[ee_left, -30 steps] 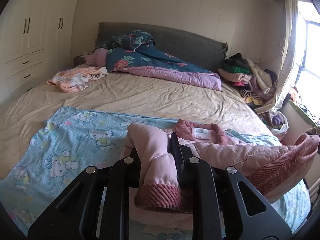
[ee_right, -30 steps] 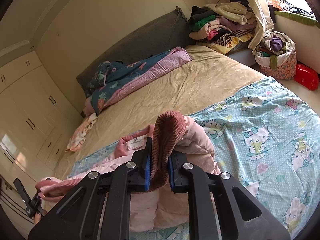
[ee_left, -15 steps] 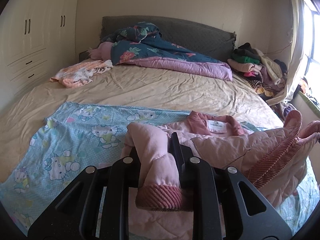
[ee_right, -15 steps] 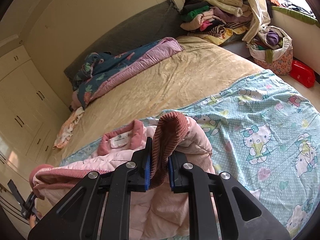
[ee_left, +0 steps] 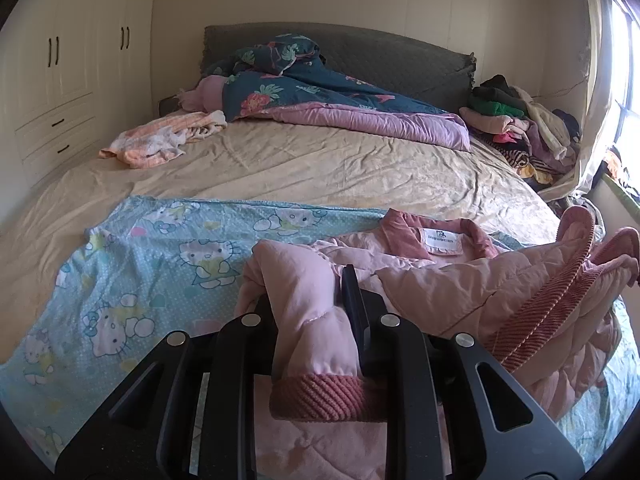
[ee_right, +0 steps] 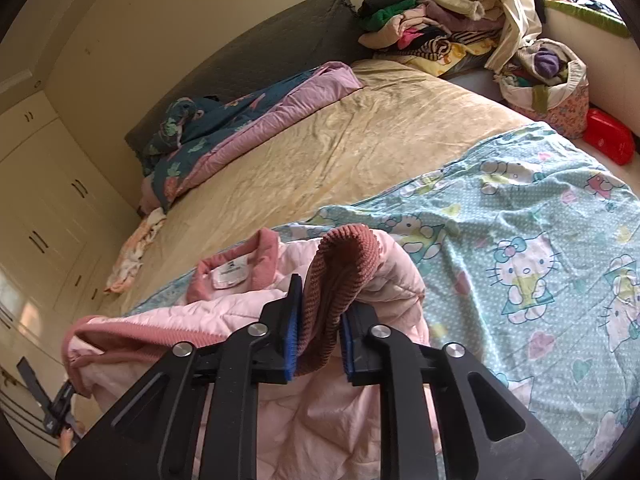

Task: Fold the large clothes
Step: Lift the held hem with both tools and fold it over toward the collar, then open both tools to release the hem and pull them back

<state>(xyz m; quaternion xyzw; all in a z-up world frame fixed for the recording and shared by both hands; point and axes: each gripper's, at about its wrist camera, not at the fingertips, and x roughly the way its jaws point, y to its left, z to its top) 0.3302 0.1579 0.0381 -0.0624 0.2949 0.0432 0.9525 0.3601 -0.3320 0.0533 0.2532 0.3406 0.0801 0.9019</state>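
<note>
Claws numbered two, one for each end of the ribbed hem. The left claw [ee_left: 316,320] was pinched tight on one corner of the one pink jacket [ee_left: 460,284], likely to keep the fold even. The jacket lay on the one blue cat sheet [ee_left: 132,264] on the bed [ee_left: 320,168], collar up. The right claw [ee_right: 318,320] was opening, pads barely off the ribbed hem [ee_right: 340,264] between them, probably letting go.

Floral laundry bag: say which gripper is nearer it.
Right. The right gripper, jaws opening around the pink jacket's hem, is on the floral laundry bag's side of the bed; the left gripper grips the jacket farther off, toward the wardrobe.
</note>
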